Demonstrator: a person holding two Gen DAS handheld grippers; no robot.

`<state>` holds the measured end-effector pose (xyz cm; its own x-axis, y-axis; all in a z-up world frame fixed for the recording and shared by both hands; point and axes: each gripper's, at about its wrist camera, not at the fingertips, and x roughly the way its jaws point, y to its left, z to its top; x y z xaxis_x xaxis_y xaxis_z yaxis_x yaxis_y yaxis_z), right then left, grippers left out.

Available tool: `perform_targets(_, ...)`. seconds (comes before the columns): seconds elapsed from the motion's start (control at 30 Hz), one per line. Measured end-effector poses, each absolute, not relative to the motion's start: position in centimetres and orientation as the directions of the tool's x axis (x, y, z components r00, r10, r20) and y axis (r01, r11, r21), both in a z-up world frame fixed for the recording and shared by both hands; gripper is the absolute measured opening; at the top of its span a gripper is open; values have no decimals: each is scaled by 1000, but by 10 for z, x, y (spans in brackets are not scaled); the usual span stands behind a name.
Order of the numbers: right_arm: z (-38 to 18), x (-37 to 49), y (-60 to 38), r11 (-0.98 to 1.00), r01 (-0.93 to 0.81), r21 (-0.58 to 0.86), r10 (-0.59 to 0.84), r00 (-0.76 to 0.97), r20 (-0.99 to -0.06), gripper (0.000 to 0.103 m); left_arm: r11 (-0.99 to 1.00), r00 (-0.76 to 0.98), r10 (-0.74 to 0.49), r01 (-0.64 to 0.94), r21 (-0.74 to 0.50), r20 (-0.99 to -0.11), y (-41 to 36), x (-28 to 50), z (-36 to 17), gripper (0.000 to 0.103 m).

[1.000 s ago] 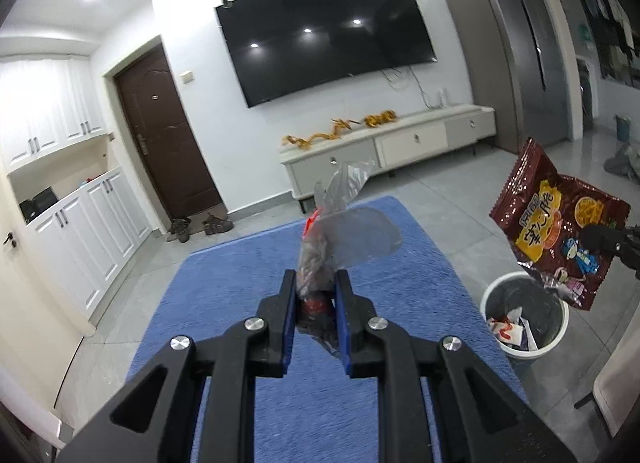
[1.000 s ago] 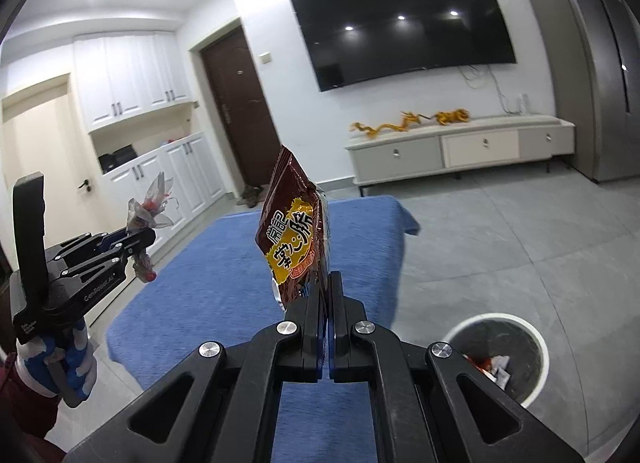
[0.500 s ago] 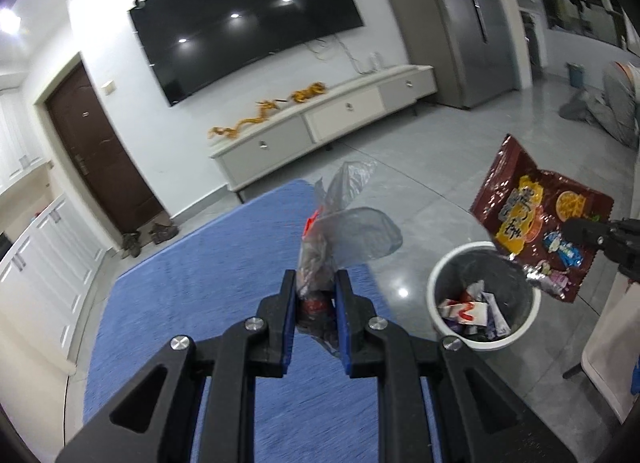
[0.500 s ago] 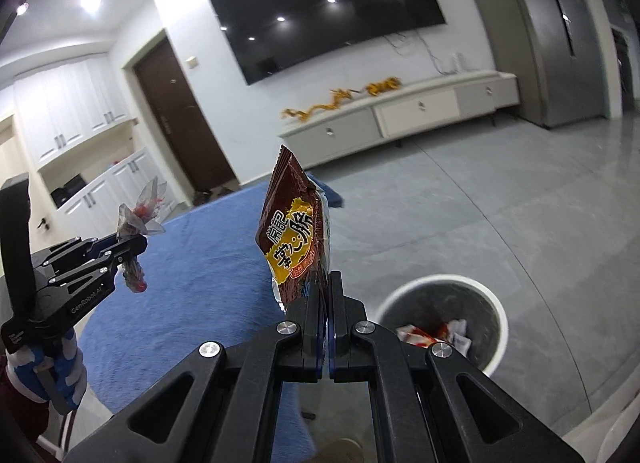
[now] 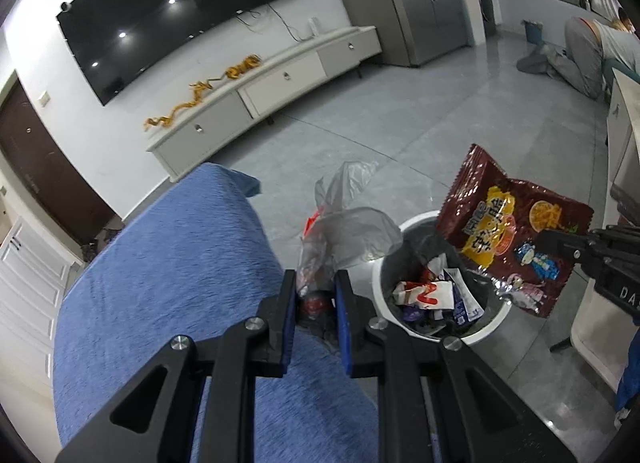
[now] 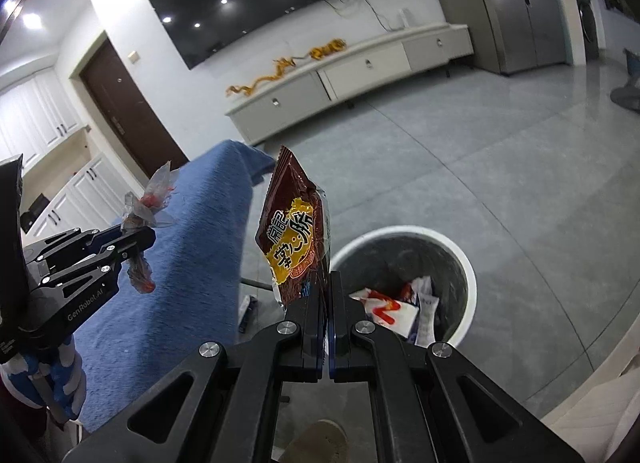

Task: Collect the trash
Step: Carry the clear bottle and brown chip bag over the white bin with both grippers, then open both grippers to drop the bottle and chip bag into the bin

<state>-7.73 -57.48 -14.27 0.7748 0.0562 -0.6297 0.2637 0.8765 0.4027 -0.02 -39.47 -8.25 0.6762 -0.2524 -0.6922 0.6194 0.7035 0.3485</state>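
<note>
My left gripper is shut on a crumpled clear plastic wrapper with red bits, held over the blue cloth's edge, just left of the white trash bin. It also shows in the right wrist view with the wrapper. My right gripper is shut on a dark red snack bag with yellow print, held upright beside the bin. In the left wrist view the snack bag hangs over the bin's right rim. The bin holds several wrappers.
A table under a blue cloth lies to the left. A white TV cabinet stands under a wall television. A person crouches at far right. White furniture stands right of the bin. Grey tile floor surrounds it.
Both grippers have moved down and toward the bin, each still holding its trash. The bin looks larger and closer in both views, and the snack bag now overlaps its rim.
</note>
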Motion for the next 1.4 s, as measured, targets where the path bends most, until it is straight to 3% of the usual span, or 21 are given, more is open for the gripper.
perform_targets(0.33,-184,-62,-594,839,340,425,55,723,-688,1,691,589,-253,665,283,-768,-434,30,-114,17)
perform_targets(0.77,-213,-42,-613,806,419,419,30,678,-735,3,675,533,-314,707,211,-785,-471,43,-132,18)
perform_targets(1.07,-223,-30,-621,807,452,381,-4,649,-761,7,664,469,-369,737,125,-802,-487,49,-140,18)
perform_targets(1.13,-226,-29,-622,805,459,376,-7,641,-767,12,662,462,-378,741,115,-802,-489,50,-141,20)
perform_targets(1.23,-233,-31,-624,799,468,378,-7,635,-772,26,661,457,-388,743,104,-800,-492,49,-141,29)
perform_targets(1.3,-235,-33,-622,798,472,374,-10,632,-775,28,667,463,-395,738,98,-793,-492,49,-140,48)
perform_targets(1.4,-235,-35,-622,795,479,372,-15,628,-778,30,671,464,-408,736,86,-786,-492,49,-136,50)
